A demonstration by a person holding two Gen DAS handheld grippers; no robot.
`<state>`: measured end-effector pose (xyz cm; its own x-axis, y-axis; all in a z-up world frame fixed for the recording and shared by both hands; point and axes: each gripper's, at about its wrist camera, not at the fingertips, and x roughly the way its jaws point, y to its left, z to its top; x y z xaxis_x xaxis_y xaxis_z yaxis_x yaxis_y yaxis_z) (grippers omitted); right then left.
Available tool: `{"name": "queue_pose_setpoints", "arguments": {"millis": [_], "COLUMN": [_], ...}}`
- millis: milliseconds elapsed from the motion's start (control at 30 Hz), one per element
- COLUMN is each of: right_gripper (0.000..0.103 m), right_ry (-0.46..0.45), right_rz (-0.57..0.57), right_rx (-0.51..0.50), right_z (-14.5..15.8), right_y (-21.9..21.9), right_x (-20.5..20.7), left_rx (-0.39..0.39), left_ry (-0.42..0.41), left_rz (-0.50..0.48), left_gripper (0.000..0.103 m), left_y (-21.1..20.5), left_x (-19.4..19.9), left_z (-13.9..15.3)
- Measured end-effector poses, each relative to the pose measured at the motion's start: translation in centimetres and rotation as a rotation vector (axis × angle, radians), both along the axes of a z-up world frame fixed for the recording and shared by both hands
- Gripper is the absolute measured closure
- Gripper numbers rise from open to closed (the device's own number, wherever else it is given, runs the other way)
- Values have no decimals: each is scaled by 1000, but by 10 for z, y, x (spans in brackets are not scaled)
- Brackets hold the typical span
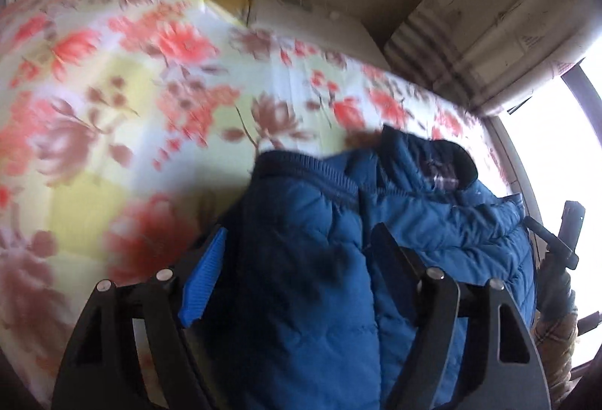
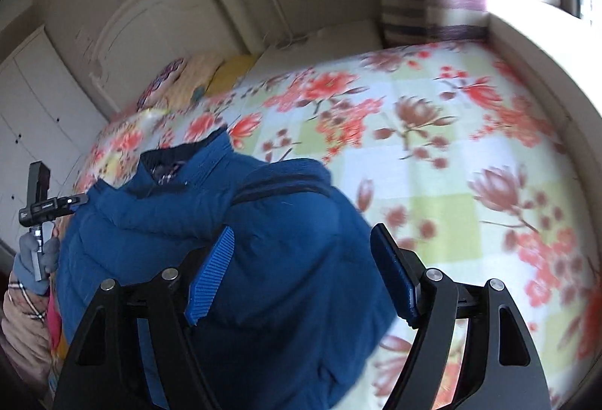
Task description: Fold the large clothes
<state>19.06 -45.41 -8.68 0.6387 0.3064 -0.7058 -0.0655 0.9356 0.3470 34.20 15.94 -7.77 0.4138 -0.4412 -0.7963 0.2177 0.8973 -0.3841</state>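
- No legible writing is showing.
- Blue quilted puffer jacket (image 1: 320, 259) is lying folded at the floral bedspread's (image 1: 131, 90) near edge.
- Left gripper (image 1: 297, 259) and right gripper (image 2: 301, 267) are standing wide, gripping nothing.
- Only the right view is showing the white headboard (image 2: 150, 15).

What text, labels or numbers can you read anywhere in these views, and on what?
None can be read.
Box by the window, left wrist view: printed marks and a red-edged label, too blurred to read.
Other hand-held gripper's device, right wrist view: a small pale mark, too small to read.
Jacket: no legible label; the lining at its collar shows only a plaid pattern.
Bedspread: flowers only.
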Motion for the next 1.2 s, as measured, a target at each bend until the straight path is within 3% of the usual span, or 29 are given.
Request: {"name": "queue_pose_setpoints", "arguments": {"millis": [67, 100, 133, 167, 200, 267, 400, 467, 533, 633, 700, 733, 767, 800, 900, 967, 1000, 1067, 1200], "right_gripper": [33, 40, 63, 78, 85, 92, 93, 93, 93, 93, 92, 91, 88, 87, 80, 40, 35, 30, 30], "right_ry": [-5, -21, -45, -79, -134, -231, -391, -411, -390, -218, -76, 24, 55, 20, 7, 16, 14, -17, -101], "right_rz": [24, 38, 56, 60, 62, 49, 27, -3, -39, -76, -89, -104, -112, -134, -163, -178, -184, -178, -225], "right_rx": [-22, -41, -60, -82, -119, -182, -246, -249, -255, -258, -291, -277, -240, -160, -114, -132, -127, -91, -89], "right_z": [-2, -2, 0, 4, 11, 34, 104, 131, 141, 101, 50, 7, -15, -28, -27, -25, -23, -17, 12], "right_y": [7, 11, 16, 19, 25, 37, 53, 48, 45, 44, 45, 42, 39, 32, 20, 18, 17, 14, 5], "right_x": [2, 0, -3, -8, -18, -45, -83, -71, -45, 20, 52, 67, 71, 67, 62, 62, 61, 54, 29], "left_rx": [-1, 5, 11, 10, 2, 6, -41, -19, 39, 109, 186, 241, 274, 269, 264, 270, 259, 237, 215], "left_ry": [20, 14, -14, -45, -92, -215, -368, -400, -379, -273, -162, -122, -109, -119, -169, -154, -145, -156, -267], "left_rz": [-18, -24, -23, -29, -34, -27, -23, 5, 47, 77, 91, 106, 109, 123, 171, 201, 215, 254, 318], "left_gripper": [30, 37, 57, 81, 90, 95, 95, 95, 94, 93, 92, 87, 75, 73, 65, 49, 46, 36, 33], "left_y": [-6, -9, -11, -12, -13, -15, -13, -16, -26, -44, -57, -63, -66, -65, -57, -52, -48, -41, -30], "left_x": [2, 2, -1, -7, -17, -48, -81, -69, -38, 10, 40, 47, 48, 46, 42, 44, 45, 41, 20], "left_z": [-9, -11, -8, -3, 6, 36, 105, 130, 136, 102, 44, 12, -11, -19, -9, -12, -13, -8, 21]}}
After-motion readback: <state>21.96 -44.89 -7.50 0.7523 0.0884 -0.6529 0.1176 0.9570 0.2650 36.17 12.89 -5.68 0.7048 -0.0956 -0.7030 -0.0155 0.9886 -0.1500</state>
